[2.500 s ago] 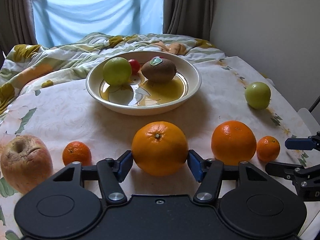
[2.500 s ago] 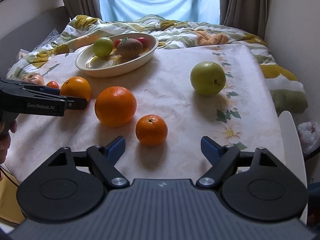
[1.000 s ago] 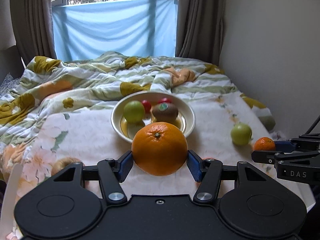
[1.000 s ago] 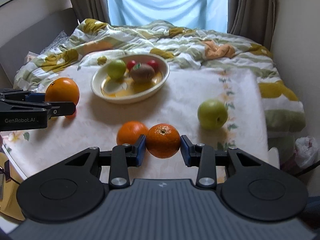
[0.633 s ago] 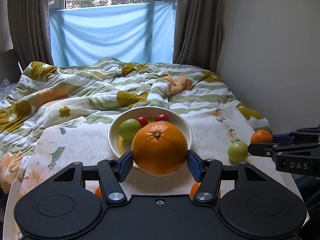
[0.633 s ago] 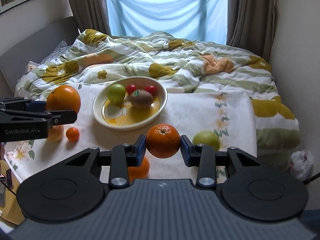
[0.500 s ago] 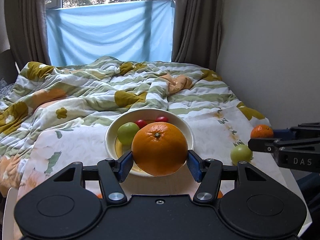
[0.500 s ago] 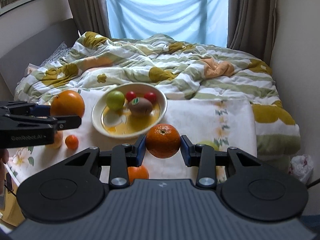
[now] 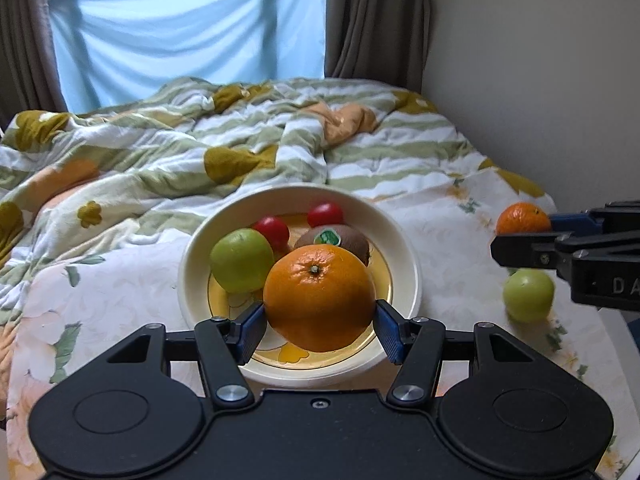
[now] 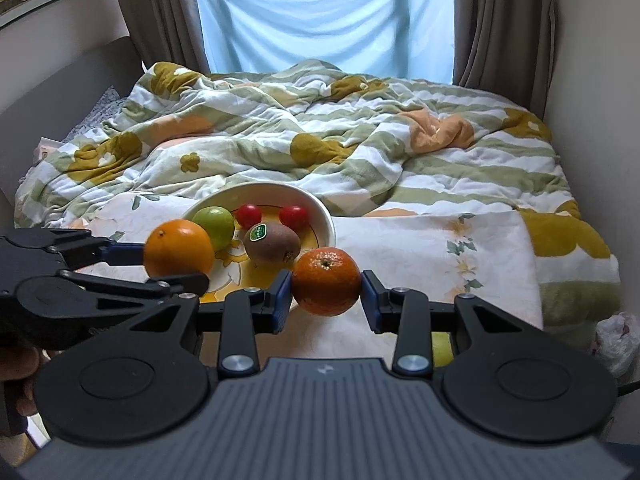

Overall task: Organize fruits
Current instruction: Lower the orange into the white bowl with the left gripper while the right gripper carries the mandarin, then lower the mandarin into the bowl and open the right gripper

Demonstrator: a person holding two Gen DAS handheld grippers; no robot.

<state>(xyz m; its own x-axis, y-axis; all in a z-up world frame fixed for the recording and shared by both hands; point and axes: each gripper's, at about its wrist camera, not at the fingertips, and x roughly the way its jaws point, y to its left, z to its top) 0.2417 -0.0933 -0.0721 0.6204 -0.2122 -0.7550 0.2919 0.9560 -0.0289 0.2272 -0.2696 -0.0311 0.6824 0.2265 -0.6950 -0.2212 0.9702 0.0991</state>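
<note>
The left gripper clamps a large orange over the near side of the fruit bowl, while the right gripper grips a smaller orange just right of the rim. Likely next: lowering and releasing.

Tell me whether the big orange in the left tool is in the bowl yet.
Not yet. The big orange is clamped in the left tool, held over the bowl, not lying among its fruit.
</note>
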